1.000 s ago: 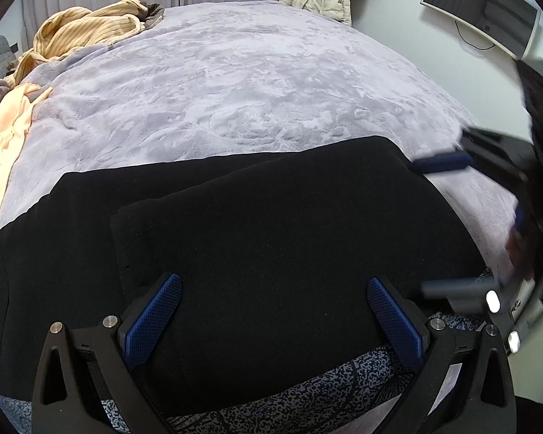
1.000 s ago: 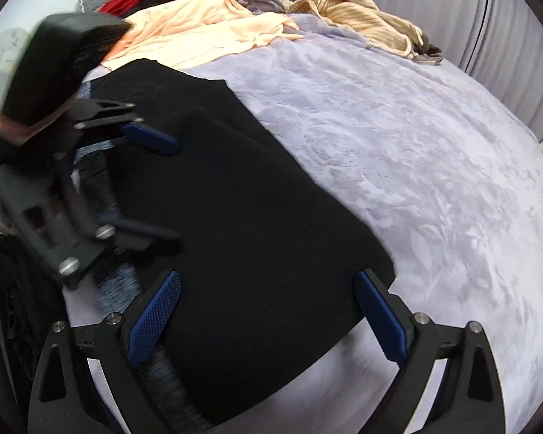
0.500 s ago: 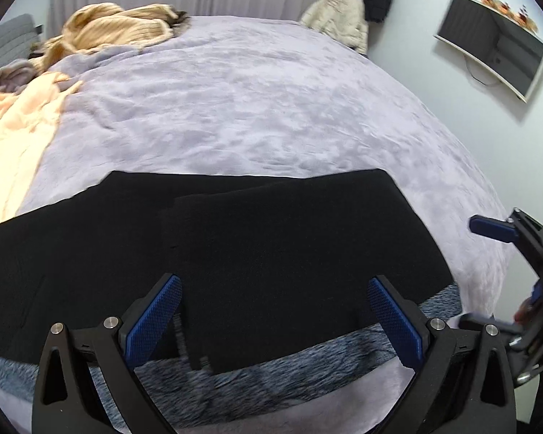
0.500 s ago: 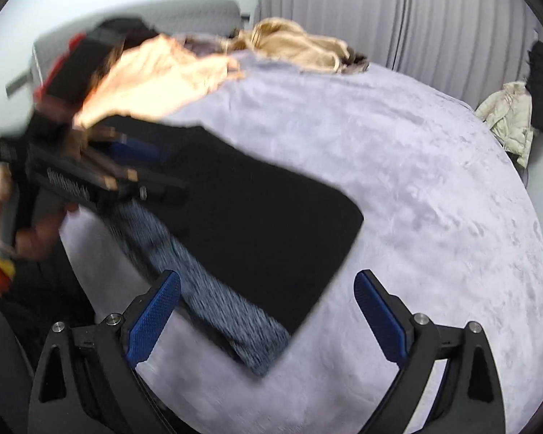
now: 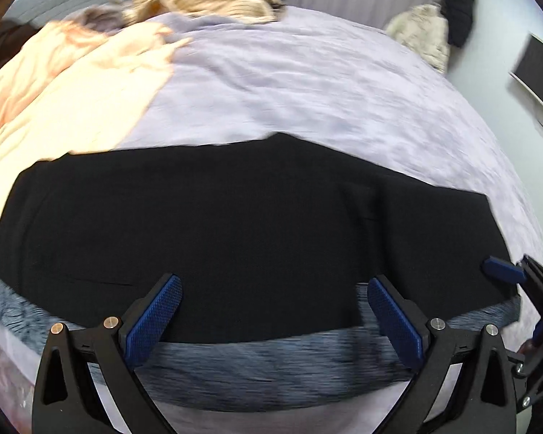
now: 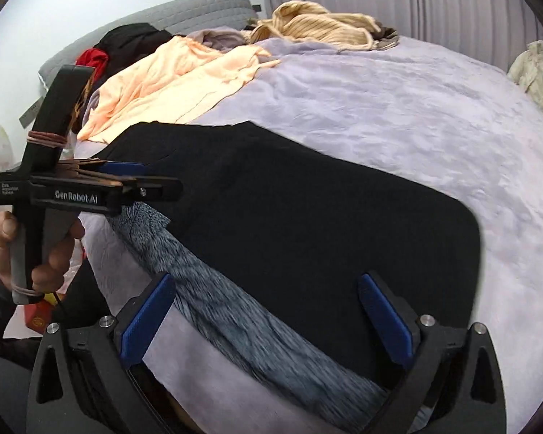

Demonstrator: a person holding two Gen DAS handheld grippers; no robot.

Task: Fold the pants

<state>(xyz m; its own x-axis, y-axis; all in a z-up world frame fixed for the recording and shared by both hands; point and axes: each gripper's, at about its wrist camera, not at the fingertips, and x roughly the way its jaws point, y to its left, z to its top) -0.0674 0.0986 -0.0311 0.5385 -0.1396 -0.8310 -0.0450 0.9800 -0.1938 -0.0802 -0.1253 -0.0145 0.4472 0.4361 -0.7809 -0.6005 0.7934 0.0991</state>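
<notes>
The black pants [image 5: 257,224] are lying folded across the near part of the lavender bedspread [image 5: 307,83], stretching from left to right, with their grey speckled inner lining [image 5: 264,365] showing as a band along the near edge. A lapped layer is making a step in the cloth on the right half. The left gripper [image 5: 271,322] is hovering over the near edge of the pants with its blue pads [image 5: 152,318] spread wide and nothing between them. The right gripper [image 6: 268,322] is likewise hanging released above the right end of the pants, its pads apart and empty. From the right wrist view, the person's left hand [image 6: 32,249] is wrapping the grey handle of the left gripper [image 6: 87,188] at the near left edge of the bed. A peach garment [image 6: 177,79] is lying just beyond the pants on the far left, touching their far edge, and a tan ribbed sweater [image 6: 322,25] is heaped at the far end of the bed.
</notes>
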